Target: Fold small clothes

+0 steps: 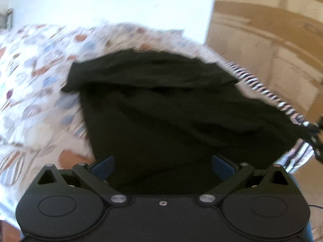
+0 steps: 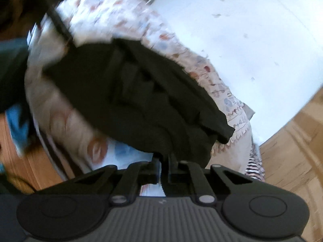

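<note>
A black garment (image 1: 161, 104) lies crumpled on a patterned cloth, with one corner drawn out toward the right edge of the left wrist view. My left gripper (image 1: 163, 161) is open, its blue pads (image 1: 105, 166) far apart, and the garment's near part lies between and below them. In the right wrist view the same black garment (image 2: 131, 92) shows several folds and ridges. My right gripper (image 2: 164, 159) has its fingers close together, and the garment's near edge is pinched at the tips. The tips themselves are partly hidden by the cloth.
Under the garment lies a white cloth printed with orange, blue and grey shapes (image 1: 36, 76), spread on a white table (image 1: 121, 2). A black-and-white striped fabric (image 1: 262, 88) runs along the table's edge. Wooden floor (image 1: 272, 30) lies beyond. Something blue (image 2: 16, 125) shows at the left.
</note>
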